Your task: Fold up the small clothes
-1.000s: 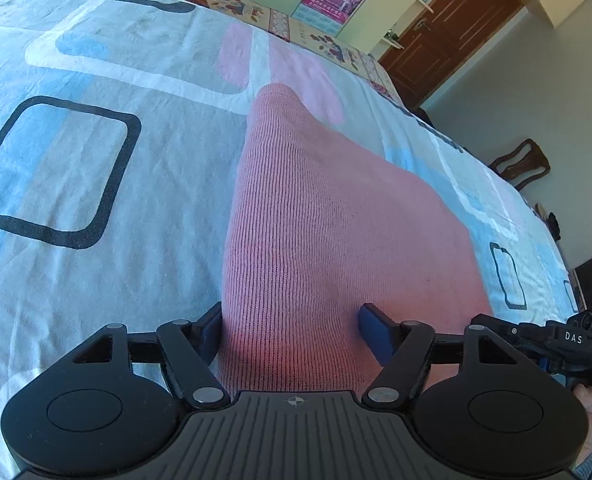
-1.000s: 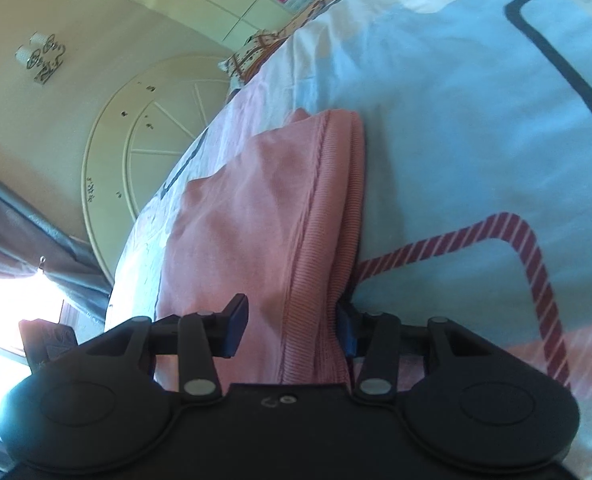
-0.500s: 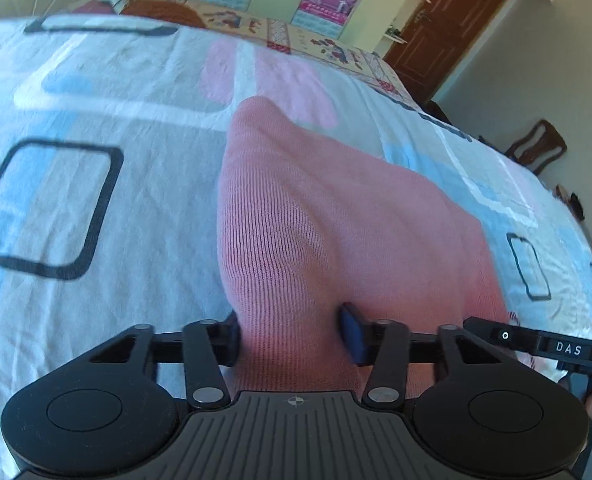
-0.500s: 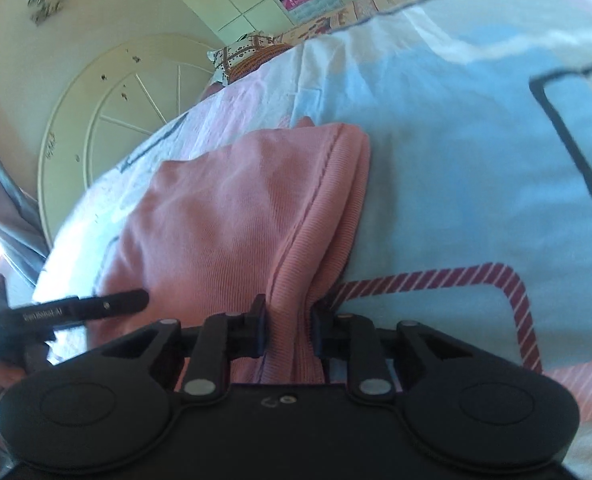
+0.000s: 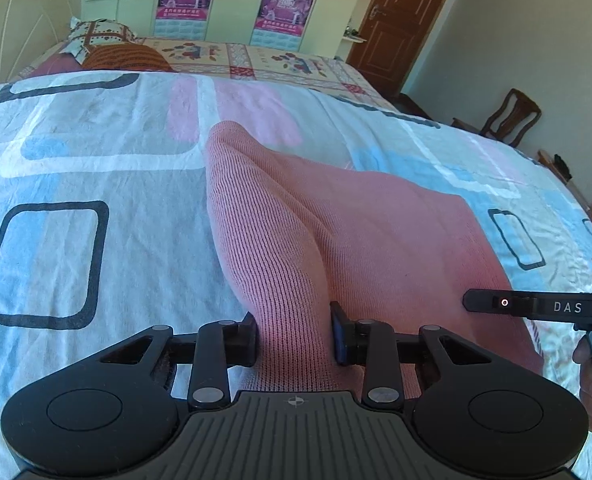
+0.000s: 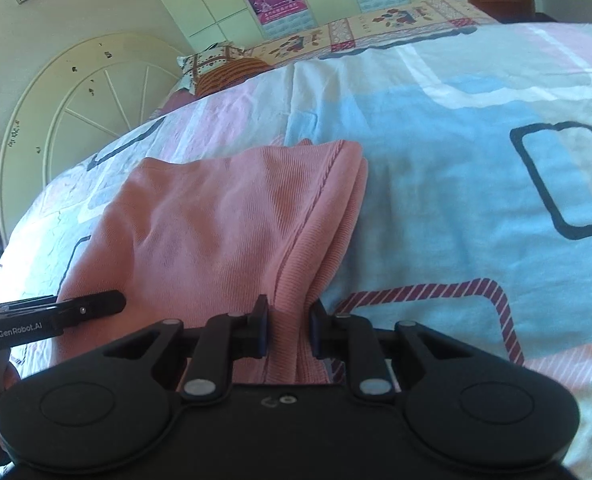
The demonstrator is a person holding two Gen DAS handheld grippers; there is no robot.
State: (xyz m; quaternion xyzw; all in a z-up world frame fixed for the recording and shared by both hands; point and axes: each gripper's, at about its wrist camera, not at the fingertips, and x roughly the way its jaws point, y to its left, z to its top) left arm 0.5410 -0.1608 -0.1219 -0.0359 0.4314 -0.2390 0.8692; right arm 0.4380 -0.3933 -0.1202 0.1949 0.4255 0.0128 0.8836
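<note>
Two tongs: left tongs (image 5: 294,334) have just been closing, clamped on one pink knit garment (image 5: 336,232); right tongs (image 6: 288,330) pinch its ribbed edge. Garment lies on one bed (image 5: 96,160).

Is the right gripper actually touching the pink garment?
Touching. The right wrist view shows the right gripper with both pads pressed on a bunched ribbed edge of the pink garment, no gap either side.

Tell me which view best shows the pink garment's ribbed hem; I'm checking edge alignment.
Right wrist view: the pink garment shows its ribbed hem running into the right gripper. Left wrist view shows only plain knit.
</note>
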